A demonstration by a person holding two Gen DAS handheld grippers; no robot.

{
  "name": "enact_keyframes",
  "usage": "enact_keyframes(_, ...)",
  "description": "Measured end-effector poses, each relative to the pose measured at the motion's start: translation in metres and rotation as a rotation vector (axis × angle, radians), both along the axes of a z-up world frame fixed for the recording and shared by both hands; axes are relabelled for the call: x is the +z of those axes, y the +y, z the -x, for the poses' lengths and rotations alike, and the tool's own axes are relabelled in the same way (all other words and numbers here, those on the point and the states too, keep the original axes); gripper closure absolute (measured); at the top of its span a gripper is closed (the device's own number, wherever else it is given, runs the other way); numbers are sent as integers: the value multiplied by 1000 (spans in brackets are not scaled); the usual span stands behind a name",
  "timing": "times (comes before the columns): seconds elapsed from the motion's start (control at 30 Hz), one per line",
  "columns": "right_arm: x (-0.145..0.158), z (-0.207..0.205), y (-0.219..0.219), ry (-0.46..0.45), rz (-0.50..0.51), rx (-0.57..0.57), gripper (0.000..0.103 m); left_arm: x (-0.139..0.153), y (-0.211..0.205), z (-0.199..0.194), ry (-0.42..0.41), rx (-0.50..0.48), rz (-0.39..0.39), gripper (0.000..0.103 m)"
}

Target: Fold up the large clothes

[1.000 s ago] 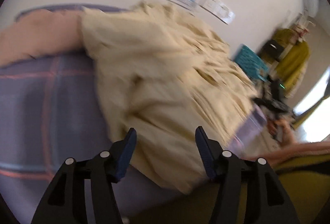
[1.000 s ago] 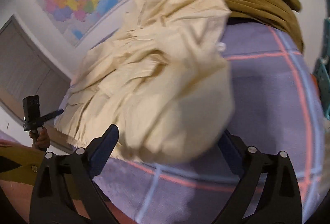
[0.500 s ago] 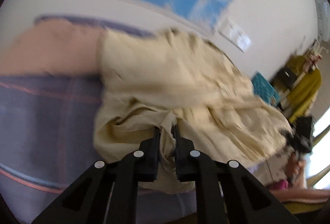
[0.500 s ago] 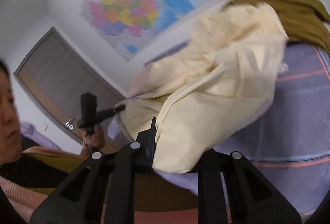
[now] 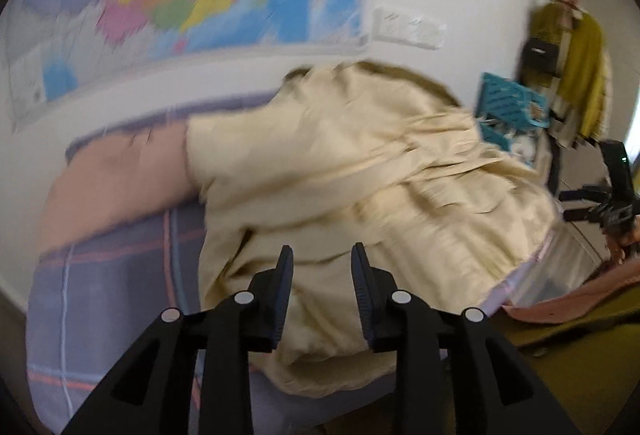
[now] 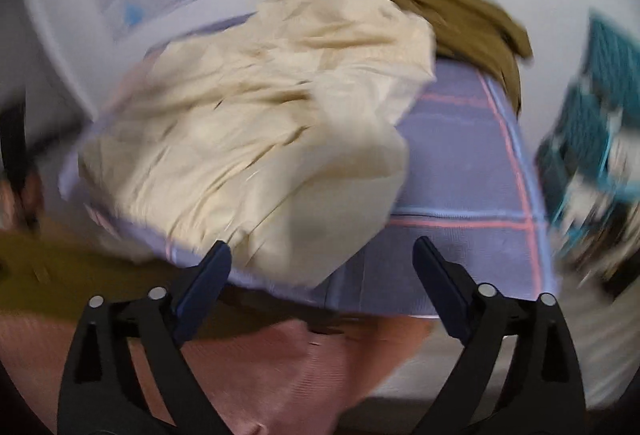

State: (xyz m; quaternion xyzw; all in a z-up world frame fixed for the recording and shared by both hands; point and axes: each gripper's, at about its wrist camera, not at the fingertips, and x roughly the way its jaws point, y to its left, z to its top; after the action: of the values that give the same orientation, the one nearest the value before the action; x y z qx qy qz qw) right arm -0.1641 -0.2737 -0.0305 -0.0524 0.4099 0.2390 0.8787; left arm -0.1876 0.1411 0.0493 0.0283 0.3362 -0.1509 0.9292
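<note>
both grippers have just been opening: left gripper (image 5: 322, 255) part spread, right gripper (image 6: 322, 251) wide, neither pinching the cream garment (image 5: 360, 175) mid-frame; next fold wants hems pinched square.

Right tongs (image 6: 322, 261) just sprang wide, nothing between them, above the crumpled cream garment (image 6: 260, 123) heaped on the purple plaid bed cover (image 6: 460, 171); olive cloth (image 6: 452, 15) behind.

Black gripper frames, silver screws, ribbed dark-blue fingers (image 5: 362, 287).
</note>
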Motion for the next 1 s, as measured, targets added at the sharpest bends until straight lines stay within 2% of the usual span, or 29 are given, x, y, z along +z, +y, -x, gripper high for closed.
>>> enact_keyframes(0.03, -2, 7, 11, -41, 67, 27, 5, 5, -8, 5, -17, -42, -12, 72)
enact_keyframes(0.07, -8, 18, 28, -110, 190, 53, 6, 2, -19, 6, -27, -81, -23, 70)
enact_keyframes(0.13, -26, 30, 45, -201, 340, 62, 6, -1, -45, 8, -38, -171, -48, 67)
enact_keyframes(0.2, -40, 27, 50, -224, 359, 47, 14, -12, -66, 3, -33, -235, -61, 62)
enact_keyframes(0.23, -44, 25, 51, -240, 360, 30, 23, -18, -76, -2, -10, -266, -54, 61)
enact_keyframes(0.27, -45, 20, 53, -267, 366, 12, 36, -26, -84, -6, 10, -284, -51, 61)
enact_keyframes(0.3, -42, 14, 53, -297, 370, -15, 44, -33, -95, -12, 28, -304, -50, 61)
enact_keyframes(0.33, -35, 7, 49, -302, 336, -31, 55, -39, -104, -17, 38, -311, -57, 61)
enact_keyframes(0.37, -26, 0, 45, -296, 285, -44, 76, -45, -114, -23, 55, -317, -72, 61)
enact_keyframes(0.43, 1, -18, 19, -258, 67, -64, 78, -52, -131, -33, 74, -344, -87, 61)
enact_keyframes(0.47, 9, -26, 11, -248, 11, -72, 81, -54, -138, -36, 75, -356, -98, 61)
enact_keyframes(0.53, 26, -52, -8, -202, -94, -122, 85, -53, -157, -38, 42, -405, -127, 58)
enact_keyframes(0.57, 28, -61, -15, -173, -131, -140, 86, -52, -163, -35, 24, -421, -135, 51)
enact_keyframes(0.6, 28, -73, -23, -141, -164, -172, 86, -51, -171, -38, 12, -437, -147, 48)
enact_keyframes(0.67, 15, -88, -33, -57, -196, -219, 83, -58, -185, -51, 47, -422, -167, 51)
enact_keyframes(0.7, 6, -92, -36, -17, -187, -236, 77, -64, -191, -62, 85, -383, -190, 55)
enact_keyframes(0.73, -1, -89, -37, -14, -167, -247, 68, -71, -195, -71, 117, -360, -201, 61)
enact_keyframes(0.8, -10, -76, -34, -60, -90, -236, 53, -81, -199, -83, 157, -334, -208, 62)
enact_keyframes(0.83, -15, -72, -34, -78, -47, -253, 36, -86, -200, -89, 176, -327, -201, 62)
enact_keyframes(0.87, -21, -64, -33, -111, -19, -267, 32, -88, -201, -91, 186, -329, -193, 62)
enact_keyframes(0.93, -36, -63, -40, -86, -82, -271, 38, -90, -202, -95, 189, -324, -174, 62)
enact_keyframes(1.0, -48, -66, -46, -44, -200, -256, 67, -90, -202, -97, 190, -322, -156, 62)
